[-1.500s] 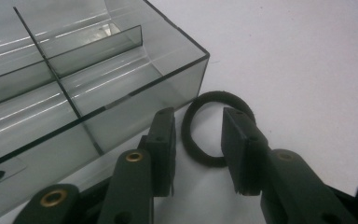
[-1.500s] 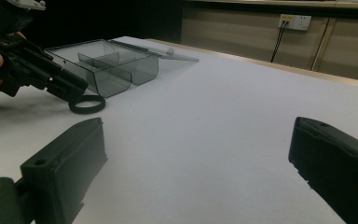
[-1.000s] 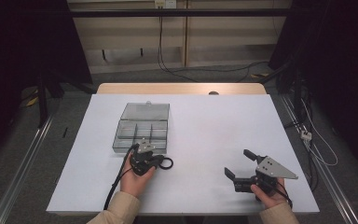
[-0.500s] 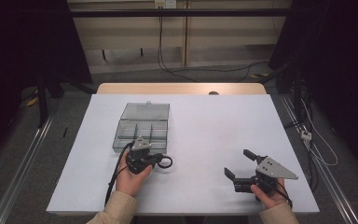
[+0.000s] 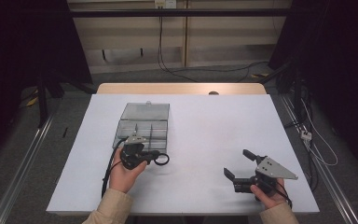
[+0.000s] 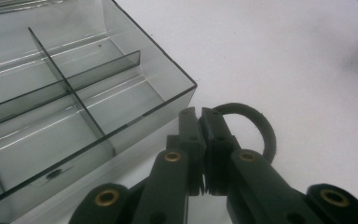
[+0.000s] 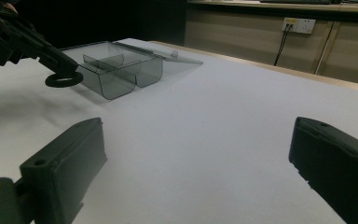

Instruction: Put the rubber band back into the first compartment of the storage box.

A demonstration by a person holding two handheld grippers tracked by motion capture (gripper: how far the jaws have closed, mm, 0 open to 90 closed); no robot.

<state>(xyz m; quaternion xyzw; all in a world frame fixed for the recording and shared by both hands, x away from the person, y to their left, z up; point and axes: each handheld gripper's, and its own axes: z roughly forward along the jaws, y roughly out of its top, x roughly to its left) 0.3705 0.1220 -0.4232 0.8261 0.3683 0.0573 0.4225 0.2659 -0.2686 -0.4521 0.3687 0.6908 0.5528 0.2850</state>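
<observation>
My left gripper [image 5: 153, 158] is shut on a black rubber ring [image 5: 161, 159] and holds it just above the table, beside the near right corner of a clear grey compartment box [image 5: 142, 125]. In the left gripper view the ring [image 6: 261, 128] is pinched at its rim between the closed fingertips [image 6: 189, 123], with the box [image 6: 74, 98] up and to the left, its compartments bare. The right gripper view shows that ring [image 7: 63, 79] hanging in front of the box [image 7: 121, 70]. My right gripper [image 5: 238, 164] stands open at the table's near right, nothing between its fingers [image 7: 65, 163].
The box's lid [image 5: 147, 111] lies open flat behind it. The white table top [image 5: 214, 126] stretches wide between the two grippers and toward the back. Cables [image 5: 161, 51] run along the floor beyond the far edge.
The left hand with the ring has shifted slightly left and back toward the box. The right gripper has stayed where it was.
</observation>
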